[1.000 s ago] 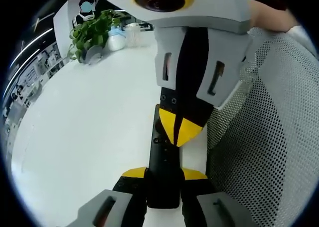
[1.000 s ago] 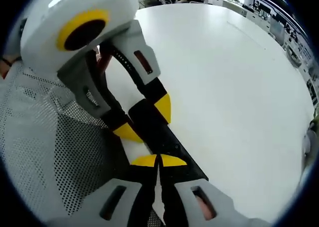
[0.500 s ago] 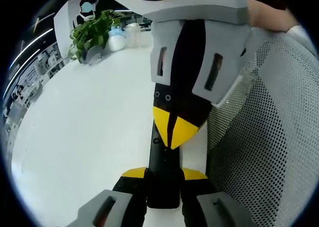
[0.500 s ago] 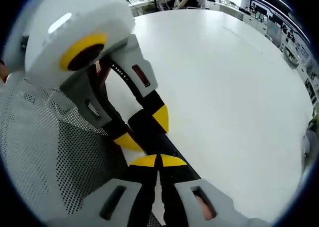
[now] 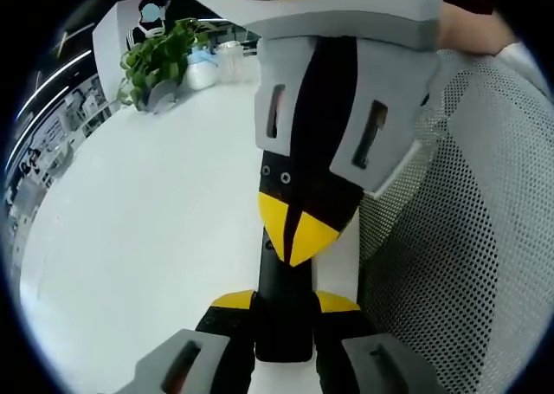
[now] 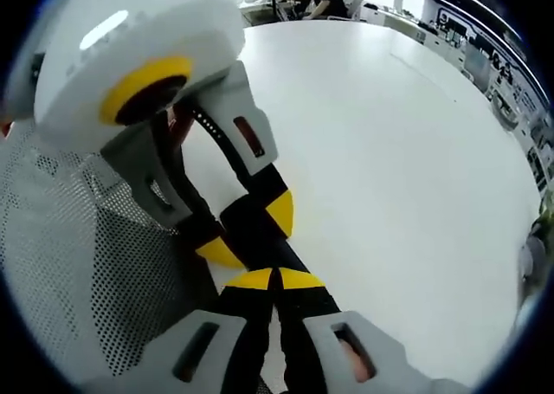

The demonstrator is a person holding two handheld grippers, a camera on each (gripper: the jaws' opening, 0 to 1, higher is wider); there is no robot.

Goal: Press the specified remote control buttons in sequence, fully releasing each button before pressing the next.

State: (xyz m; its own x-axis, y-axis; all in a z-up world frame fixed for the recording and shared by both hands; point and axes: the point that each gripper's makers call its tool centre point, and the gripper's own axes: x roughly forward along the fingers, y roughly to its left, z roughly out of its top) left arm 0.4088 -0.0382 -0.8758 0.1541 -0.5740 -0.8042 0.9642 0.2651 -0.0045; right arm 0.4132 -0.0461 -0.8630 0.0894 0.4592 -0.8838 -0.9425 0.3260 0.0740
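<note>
In the left gripper view, the left hand-held gripper [image 5: 283, 306] gripped the near end of the slim black remote control [image 5: 282, 325] between its yellow-tipped jaws, at the edge of the white worktop [image 5: 147, 229] beside a grey mesh chair back [image 5: 459, 264]. The right hand-held gripper [image 5: 297, 242], jaws closed together, touched the remote from above. A green potted plant [image 5: 156, 56] stood at the far edge.

In the right gripper view, the right hand-held gripper [image 6: 277, 279] was closed, its tips on the remote, and the left hand-held gripper [image 6: 251, 229] clamped it.

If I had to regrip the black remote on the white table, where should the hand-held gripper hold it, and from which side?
Probably where the left hand-held gripper holds it now: the remote is a slim flat bar, so clamp its two long edges at the near end, coming in along its length. That leaves the button face free for the right hand-held gripper, whose shut tips sit over it. The mesh chair back crowds one side.
</note>
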